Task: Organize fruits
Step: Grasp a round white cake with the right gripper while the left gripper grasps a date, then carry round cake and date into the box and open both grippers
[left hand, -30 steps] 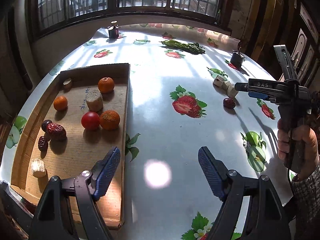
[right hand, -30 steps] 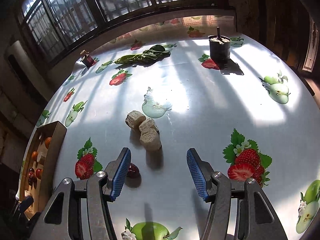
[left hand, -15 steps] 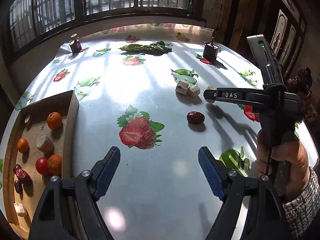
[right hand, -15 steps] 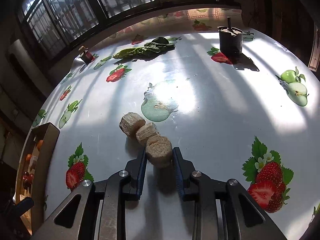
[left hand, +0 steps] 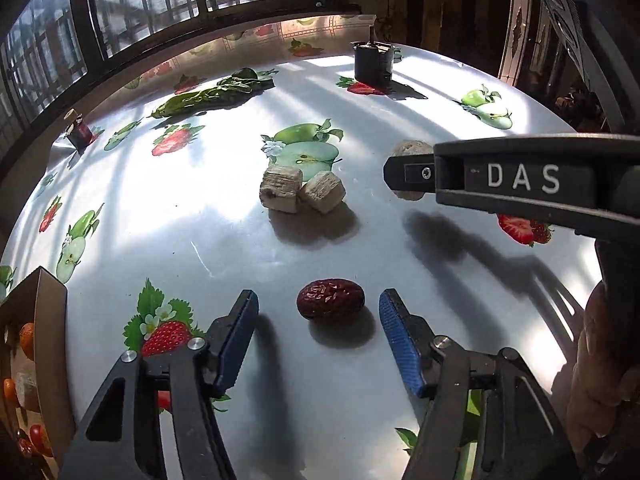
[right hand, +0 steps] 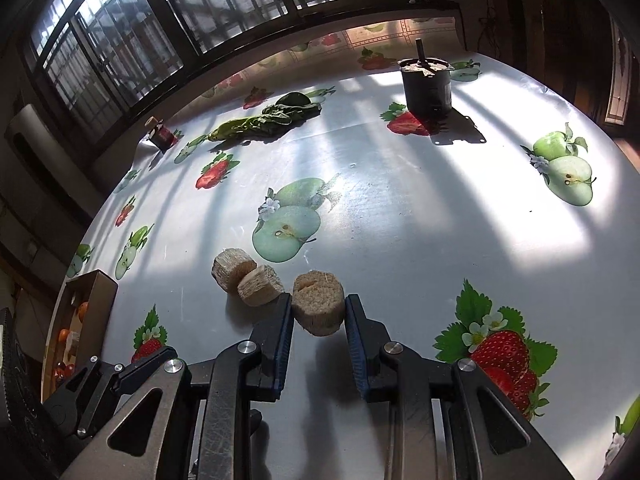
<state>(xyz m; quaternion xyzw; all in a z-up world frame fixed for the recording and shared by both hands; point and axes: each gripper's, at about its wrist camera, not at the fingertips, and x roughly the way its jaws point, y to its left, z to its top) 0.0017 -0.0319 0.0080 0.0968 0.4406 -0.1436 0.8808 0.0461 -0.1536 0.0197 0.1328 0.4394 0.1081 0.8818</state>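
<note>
While the right gripper (right hand: 318,314) has its ribbed blue pads clamped on either side of a stubby tan cylinder (right hand: 318,307), the left gripper (left hand: 318,320) sits with its jaws partway in, having just been closing, and a wrinkly dark-red date (left hand: 330,299) lies on the table between the pads, not touched by either one.

That tan chunk looks fibrous and crumbly, with a rough flat top and a crack across it. Two more chunks (right hand: 248,277) of the same stuff sit just to its left, touching each other, both short and drum-shaped with a stringy, woody grain.

The table (right hand: 400,220) is round, covered in a glossy plastic cloth printed with strawberries and green apples, with bright sun stripes glaring off it. At the left edge there's a shallow cardboard tray (right hand: 100,292) with small orange and red round fruits (left hand: 28,340) in it. Toward the window side: a limp bunch of leafy greens (right hand: 264,120), a dark cylindrical pot (right hand: 426,86) with a stick poking out the top, and a tiny dark-red jar (right hand: 160,134).
</note>
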